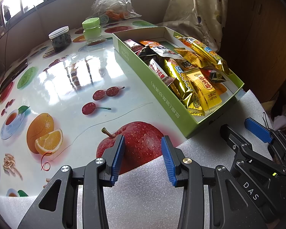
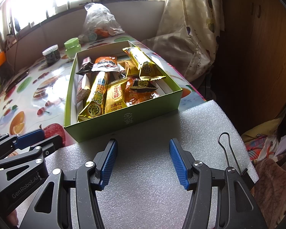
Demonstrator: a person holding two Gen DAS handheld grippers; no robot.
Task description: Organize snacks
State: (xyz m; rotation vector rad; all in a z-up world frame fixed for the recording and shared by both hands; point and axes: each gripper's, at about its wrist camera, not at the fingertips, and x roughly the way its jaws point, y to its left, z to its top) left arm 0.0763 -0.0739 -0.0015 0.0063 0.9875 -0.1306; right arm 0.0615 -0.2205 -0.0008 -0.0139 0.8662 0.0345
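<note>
Beyond right gripper (image 2: 143,162), snack box (image 2: 124,122).

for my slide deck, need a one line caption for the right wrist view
Right gripper, fingers open and empty, over white foam sheet before a green box filled with wrapped snacks.

Near edge: the white foam sheet (image 2: 152,162) is bare, open room under both grippers.
Left side: a broad glossy stretch of the fruit-print table (image 1: 82,80) is free.
Middle right: the green box (image 2: 104,127) blocks the way, its near wall resting on the foam, heaped with snack packets (image 2: 112,87) up to its rim.
Far end: dark jar (image 1: 60,38), green jar (image 1: 91,30) and plastic bag (image 1: 110,2) stand near the wall.
Right flank: curtain (image 2: 190,28) hangs close beside the box.
</note>
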